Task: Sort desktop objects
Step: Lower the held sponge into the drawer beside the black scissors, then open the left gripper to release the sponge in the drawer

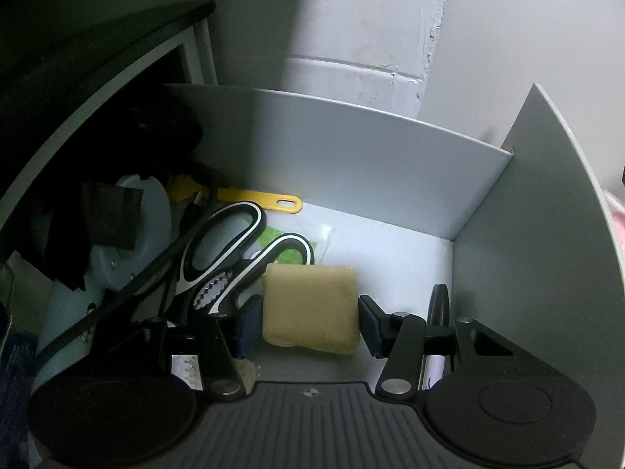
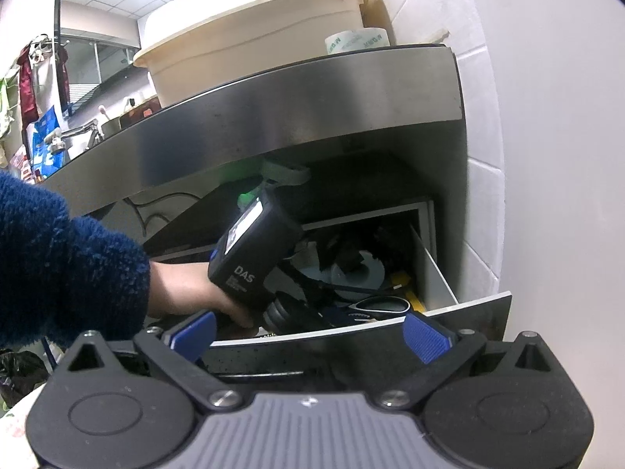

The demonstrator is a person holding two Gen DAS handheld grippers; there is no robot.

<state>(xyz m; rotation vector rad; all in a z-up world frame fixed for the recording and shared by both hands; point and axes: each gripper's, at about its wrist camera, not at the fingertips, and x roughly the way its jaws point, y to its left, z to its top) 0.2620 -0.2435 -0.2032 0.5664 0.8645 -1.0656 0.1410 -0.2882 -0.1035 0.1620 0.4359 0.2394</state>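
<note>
White-walled corner, steel counter above, one drawer pulled open beneath it.

Item: left tongs, lowered into the drawer, jaws closed on a tan sponge; both blue pads press its sides. The sponge sits on the drawer floor between the fingers.

Item: scissors, black and white handles, just beyond and left of the left tongs, touching the sponge's near corner.

Item: yellow tool, flat handle with a slot, farther back past the scissors, partly buried.

Item: pale round part with black pieces over it, well left of the left tongs; what it is cannot be told in the shadow.

Item: black pen-like thing, just right of the left tongs, against the drawer's side wall.

Item: right tongs, outside the drawer front, jaws standing wide with nothing between them.

Item: person's hand in a blue fleece sleeve, ahead of the right tongs, holding the left tongs' black body.

Item: cream tub and tape roll on the counter, far above the right tongs.
</note>
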